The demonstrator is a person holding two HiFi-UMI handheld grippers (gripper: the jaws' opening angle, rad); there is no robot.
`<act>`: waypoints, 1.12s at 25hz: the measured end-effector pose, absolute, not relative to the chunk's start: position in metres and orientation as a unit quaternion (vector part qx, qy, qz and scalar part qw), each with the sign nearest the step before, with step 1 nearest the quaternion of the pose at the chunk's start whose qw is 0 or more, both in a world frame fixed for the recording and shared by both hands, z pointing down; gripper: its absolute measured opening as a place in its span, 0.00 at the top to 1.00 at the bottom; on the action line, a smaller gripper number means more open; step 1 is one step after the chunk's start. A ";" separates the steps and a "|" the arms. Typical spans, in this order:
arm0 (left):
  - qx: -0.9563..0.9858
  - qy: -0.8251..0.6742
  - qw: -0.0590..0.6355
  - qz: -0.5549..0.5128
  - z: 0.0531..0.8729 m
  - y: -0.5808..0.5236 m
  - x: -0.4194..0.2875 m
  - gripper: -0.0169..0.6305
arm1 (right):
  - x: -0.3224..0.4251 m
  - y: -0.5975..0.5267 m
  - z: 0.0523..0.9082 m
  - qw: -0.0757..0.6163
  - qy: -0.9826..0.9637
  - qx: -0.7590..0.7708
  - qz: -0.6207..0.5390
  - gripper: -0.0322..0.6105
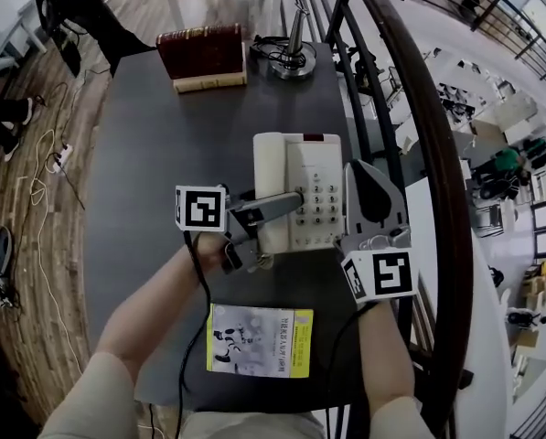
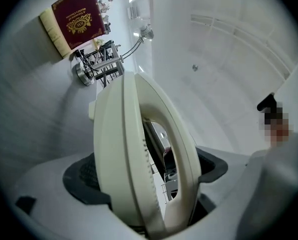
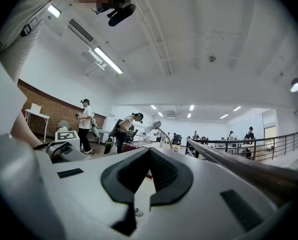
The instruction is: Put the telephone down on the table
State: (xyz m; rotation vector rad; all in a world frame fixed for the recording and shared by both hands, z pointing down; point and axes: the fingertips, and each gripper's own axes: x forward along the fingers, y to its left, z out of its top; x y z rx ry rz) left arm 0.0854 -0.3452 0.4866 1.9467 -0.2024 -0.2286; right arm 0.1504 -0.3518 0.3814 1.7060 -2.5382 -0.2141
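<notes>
While the telephone lies level at the table middle, resting or just clear I cannot tell, I log:
- Left gripper: clamped across its handset edge.
- Right gripper: jaws together, empty, just beside the keypad.
- Step, by my judgement: set-down.
- Next: settle it flat, then part the left jaws.

Left: my grey left gripper reaches in sideways, jaws clamped across cream plastic telephone. Right: my grey right gripper points away from me, dark-padded jaws pressed together, empty. Bare forearms extended forward.
</notes>
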 end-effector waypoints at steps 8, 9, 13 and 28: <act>0.821 -0.100 0.558 -0.070 0.545 -0.391 0.103 0.20 | 0.165 -0.389 0.443 0.055 -0.823 0.564 -0.033 0.95; 0.818 -0.103 0.561 -0.068 0.554 -0.395 0.104 0.20 | 0.166 -0.391 0.450 0.060 -0.823 0.564 -0.033 0.95; 0.802 -0.111 0.583 -0.067 0.587 -0.406 0.110 0.20 | 0.172 -0.399 0.476 0.066 -0.821 0.567 -0.009 0.95; 0.772 -0.163 0.614 -0.023 0.634 -0.432 0.111 0.20 | 0.163 -0.391 0.531 0.090 -0.823 0.560 0.030 0.95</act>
